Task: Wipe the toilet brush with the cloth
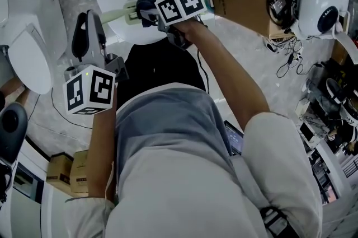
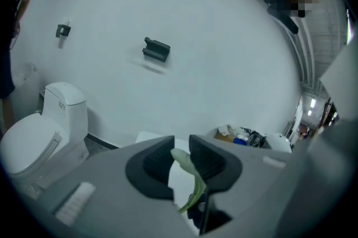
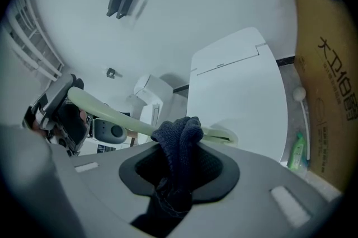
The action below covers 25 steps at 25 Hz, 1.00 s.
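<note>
Left hand-held gripper, lower centre of its frame: the 2 jaws are squeezed nearly together on the toilet brush, pinching its pale green handle. Further right, the right hand-held gripper is clamped on a dark blue cloth. The cloth is bunched up and draped over the handle, touching it. The handle looks smooth and slightly curved; can't see the bristle end.
</note>
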Available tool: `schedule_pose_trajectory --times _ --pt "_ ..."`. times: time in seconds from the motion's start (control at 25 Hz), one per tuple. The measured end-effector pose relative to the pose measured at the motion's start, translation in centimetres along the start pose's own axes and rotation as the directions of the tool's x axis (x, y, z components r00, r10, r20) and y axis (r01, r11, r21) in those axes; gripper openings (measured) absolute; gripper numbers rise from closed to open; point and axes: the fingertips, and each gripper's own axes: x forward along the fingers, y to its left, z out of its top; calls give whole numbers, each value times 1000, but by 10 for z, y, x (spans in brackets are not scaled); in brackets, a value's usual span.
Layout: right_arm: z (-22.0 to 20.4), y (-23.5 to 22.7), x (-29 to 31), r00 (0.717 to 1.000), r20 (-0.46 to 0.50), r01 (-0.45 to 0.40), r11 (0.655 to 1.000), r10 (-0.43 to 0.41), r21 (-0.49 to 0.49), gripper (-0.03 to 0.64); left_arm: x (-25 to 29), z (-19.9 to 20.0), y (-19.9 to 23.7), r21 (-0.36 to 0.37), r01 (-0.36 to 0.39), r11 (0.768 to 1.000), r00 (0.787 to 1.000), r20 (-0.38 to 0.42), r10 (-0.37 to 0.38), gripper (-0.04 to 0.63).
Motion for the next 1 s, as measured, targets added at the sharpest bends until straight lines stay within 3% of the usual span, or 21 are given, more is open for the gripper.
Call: schedule_pose_trajectory --times 0.44,0.76,1.0 --pt "5 31 -22 999 33 -2 999 3 -34 100 -9 -2 -2 -6 27 1000 1000 -14 -27 0" --pt "3 56 -38 997 72 -31 1000 31 3 101 -14 -4 0 -6 52 999 998 -32 -52 0" --pt "6 73 -46 996 83 -16 999 19 -37 101 -17 -3 0 -7 73 997 997 -39 -73 0"
